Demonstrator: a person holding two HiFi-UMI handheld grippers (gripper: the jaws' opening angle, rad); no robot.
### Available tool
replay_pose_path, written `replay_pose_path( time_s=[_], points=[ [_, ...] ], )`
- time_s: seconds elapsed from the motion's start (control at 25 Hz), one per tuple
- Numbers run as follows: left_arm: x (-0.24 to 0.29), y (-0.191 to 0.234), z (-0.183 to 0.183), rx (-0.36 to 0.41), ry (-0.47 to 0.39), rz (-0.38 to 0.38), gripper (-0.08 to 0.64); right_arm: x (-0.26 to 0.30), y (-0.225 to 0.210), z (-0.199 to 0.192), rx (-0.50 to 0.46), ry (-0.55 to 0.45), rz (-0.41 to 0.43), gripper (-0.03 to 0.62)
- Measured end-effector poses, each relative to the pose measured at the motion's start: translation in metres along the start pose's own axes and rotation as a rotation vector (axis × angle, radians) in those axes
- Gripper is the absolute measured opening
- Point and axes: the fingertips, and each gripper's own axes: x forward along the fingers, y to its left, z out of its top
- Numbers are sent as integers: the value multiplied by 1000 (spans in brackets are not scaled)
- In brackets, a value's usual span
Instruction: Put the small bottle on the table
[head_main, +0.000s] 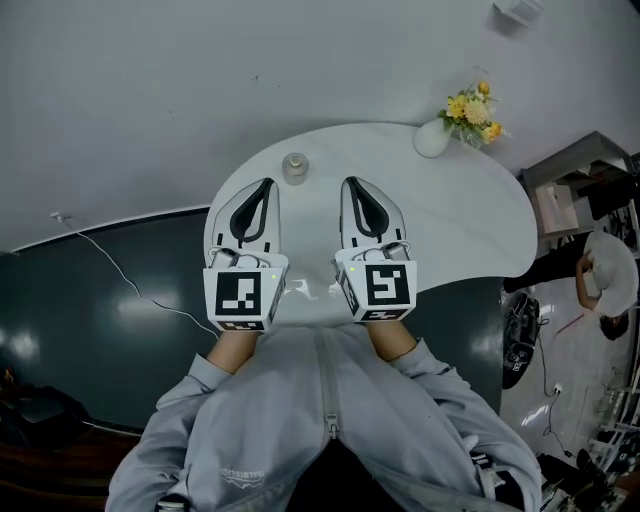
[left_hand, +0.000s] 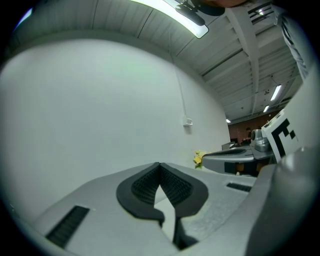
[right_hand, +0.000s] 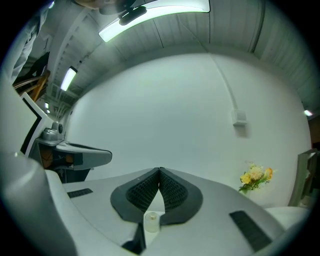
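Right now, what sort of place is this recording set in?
Probably an indoor workspace or studio rather than a home: a white table with a flower vase against a bare wall, ceiling strip lights, and a loose cable across the dark floor.

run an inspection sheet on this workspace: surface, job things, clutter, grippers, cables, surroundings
surface: white oval table, glossy, only two things on it.
job's things: bottle upright on the table, just ahead of the grippers, not held.
clutter: vase of yellow flowers near the table's far right edge.
grippers: left gripper and right gripper side by side over the table, jaws shut, both empty.
cables: white cable across the dark floor on the left.
surroundings: white wall behind; a person off to the right.
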Motion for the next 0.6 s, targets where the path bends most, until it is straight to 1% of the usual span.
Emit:
replay_pose_path(
  time_s=[0.2,0.6],
  points=[
    [-2,-1,6,3,-8,0,6,-3,1,-2,-26,6,6,26],
    [-4,1,0,-6,0,-2,7,-1,8,-3,-18,9,20,26]
  ],
)
